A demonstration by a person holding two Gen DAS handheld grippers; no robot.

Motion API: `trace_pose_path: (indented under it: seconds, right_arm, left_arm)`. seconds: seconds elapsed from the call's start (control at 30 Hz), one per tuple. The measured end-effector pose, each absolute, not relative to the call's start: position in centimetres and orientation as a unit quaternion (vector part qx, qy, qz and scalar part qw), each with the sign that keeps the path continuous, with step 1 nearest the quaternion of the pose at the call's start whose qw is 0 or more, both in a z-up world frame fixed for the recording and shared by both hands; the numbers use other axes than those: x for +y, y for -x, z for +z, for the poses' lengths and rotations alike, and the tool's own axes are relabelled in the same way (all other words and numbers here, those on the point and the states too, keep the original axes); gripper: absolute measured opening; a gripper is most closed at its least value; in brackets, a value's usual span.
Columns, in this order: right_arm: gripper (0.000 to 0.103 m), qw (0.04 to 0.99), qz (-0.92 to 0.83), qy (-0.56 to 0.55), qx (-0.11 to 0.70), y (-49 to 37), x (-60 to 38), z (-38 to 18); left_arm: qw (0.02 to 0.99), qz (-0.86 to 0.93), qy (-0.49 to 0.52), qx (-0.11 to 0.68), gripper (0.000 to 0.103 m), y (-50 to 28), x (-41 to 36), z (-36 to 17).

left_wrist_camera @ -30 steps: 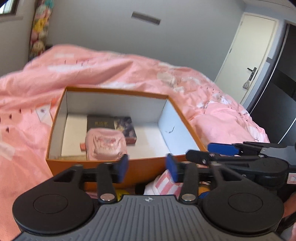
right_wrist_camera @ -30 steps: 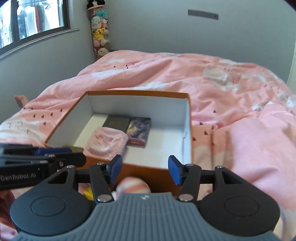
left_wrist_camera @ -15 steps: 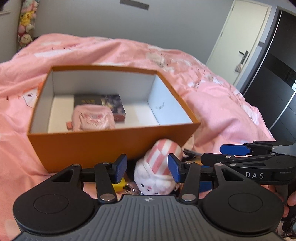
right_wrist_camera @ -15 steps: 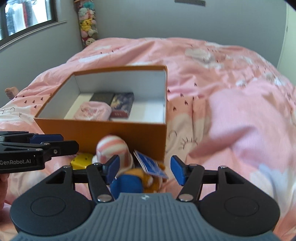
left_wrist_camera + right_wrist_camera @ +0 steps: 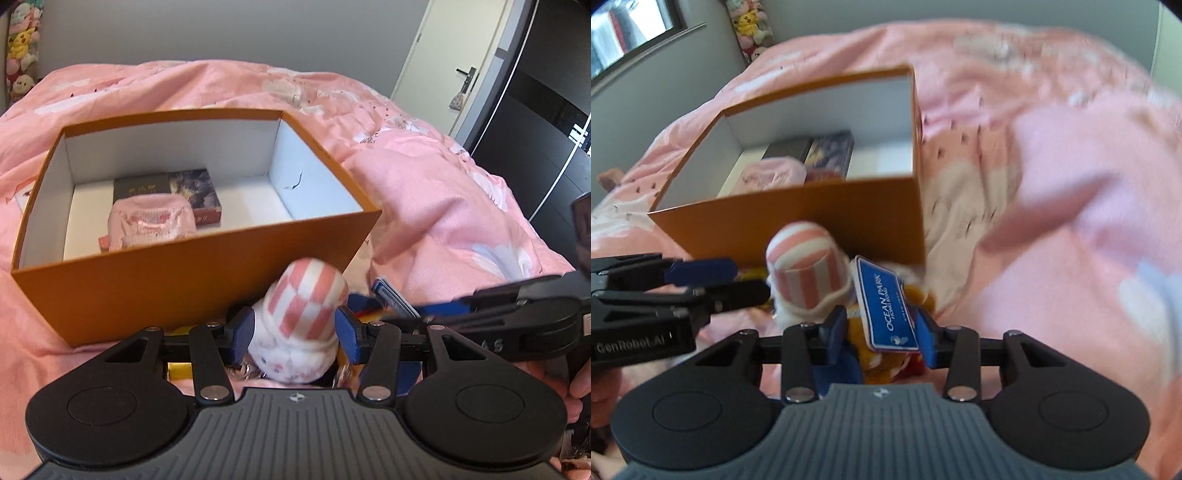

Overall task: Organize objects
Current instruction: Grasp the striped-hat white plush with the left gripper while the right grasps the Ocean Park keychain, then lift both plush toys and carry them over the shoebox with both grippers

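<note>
A plush toy with a pink-and-white striped hat [image 5: 306, 295] lies on the bed against the near wall of an open orange box [image 5: 184, 280]. My left gripper [image 5: 294, 334] has a pad on each side of the toy's white head. My right gripper [image 5: 881, 334] straddles the toy's orange body and its blue "Ocean Park" tag [image 5: 886, 308]. The hat [image 5: 807, 273] and the box [image 5: 827, 218] also show in the right wrist view. The box holds a pink pouch [image 5: 151, 221] and two dark books [image 5: 170, 186].
A pink duvet [image 5: 424, 192] covers the bed all around the box. A yellow object [image 5: 179, 369] lies under the left gripper beside the toy. A door [image 5: 454, 66] and a dark wardrobe stand to the right. Stuffed toys hang at the far left wall.
Both grippers dropped lower and closer to the plush toy in front of the box. Their jaws narrowed around it, the left at the head, the right at the body and tag.
</note>
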State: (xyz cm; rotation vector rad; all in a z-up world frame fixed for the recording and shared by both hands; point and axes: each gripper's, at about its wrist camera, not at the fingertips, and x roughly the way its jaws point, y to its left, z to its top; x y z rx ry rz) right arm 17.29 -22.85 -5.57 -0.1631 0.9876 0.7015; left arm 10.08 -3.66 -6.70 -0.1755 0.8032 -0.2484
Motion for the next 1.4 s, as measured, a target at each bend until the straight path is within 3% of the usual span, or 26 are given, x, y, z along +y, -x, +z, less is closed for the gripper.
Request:
trace_pose_path:
  seconds: [0.27,0.3,0.33,0.57,0.73,1.0,1.4]
  right_arm:
    - [0.046,0.782,0.353,0.081,0.508,-17.2,-22.0,-6.6]
    - [0.046,0.78,0.354,0.081,0.509,-17.2,-22.0,-6.6]
    - [0.047,0.78,0.353,0.08,0.51,-17.2,-22.1,-6.6]
    - [0.049,0.779,0.355,0.059,0.514,-17.4,-22.6,-6.1]
    - [0.05,0.784,0.343,-0.014,0.517,-18.8,-23.9,-5.1]
    - [0.05,0.773,0.329,-0.059,0.54,-19.9,-24.1,-5.6]
    - [0.057,0.748,0.32,-0.033,0.581,-19.6,-23.3,-8.2]
  left_arm:
    - [0.908,-0.132,0.09,0.386,0.064,-12.5,-4.9,-6.1]
    - [0.908,-0.129,0.089,0.389,0.061,-12.8,-4.9,-6.2]
    - [0.905,-0.128,0.086,0.396,0.04,-13.1,-5.0,-6.5]
    - [0.889,-0.132,0.092,0.429,0.039,-11.8,-3.8,-6.8]
    - [0.86,-0.139,0.113,0.478,0.039,-10.3,-2.7,-7.0]
    - [0.83,-0.146,0.137,0.52,0.047,-9.4,-2.2,-7.9]
    - [0.838,-0.091,0.247,0.478,0.071,-11.0,0.6,-7.0]
